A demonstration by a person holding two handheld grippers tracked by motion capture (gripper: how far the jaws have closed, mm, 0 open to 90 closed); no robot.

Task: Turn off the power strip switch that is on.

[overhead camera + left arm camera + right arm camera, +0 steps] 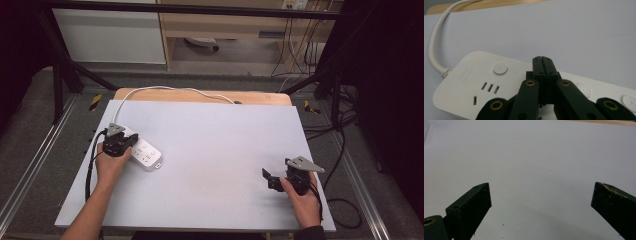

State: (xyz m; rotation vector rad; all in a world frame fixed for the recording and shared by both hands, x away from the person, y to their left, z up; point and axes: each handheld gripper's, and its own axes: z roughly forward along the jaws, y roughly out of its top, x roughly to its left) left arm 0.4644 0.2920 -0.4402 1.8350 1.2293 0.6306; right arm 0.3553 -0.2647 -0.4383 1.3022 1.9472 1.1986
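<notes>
**Left hand-held gripper over power strip, right hand-held gripper spread**

High view: A white power strip (145,154) lies on the left part of the pale grey desk (215,150), angled toward the near right. Its white cable (165,90) runs from the far end, curving to the desk's far edge. The left hand-held gripper (131,142) sits over the strip's far end, held by the left hand (111,165). The right hand-held gripper (267,179) is near the desk's right edge, well apart from the strip, held by the right hand (302,200).

Left gripper view: The jaws are pressed together with nothing between them, tips above the strip's top face beside a round white button (500,68). Three narrow slots (490,87) lie nearer the cable end.

Right gripper view: The jaws stand wide apart over bare desk surface.
</notes>
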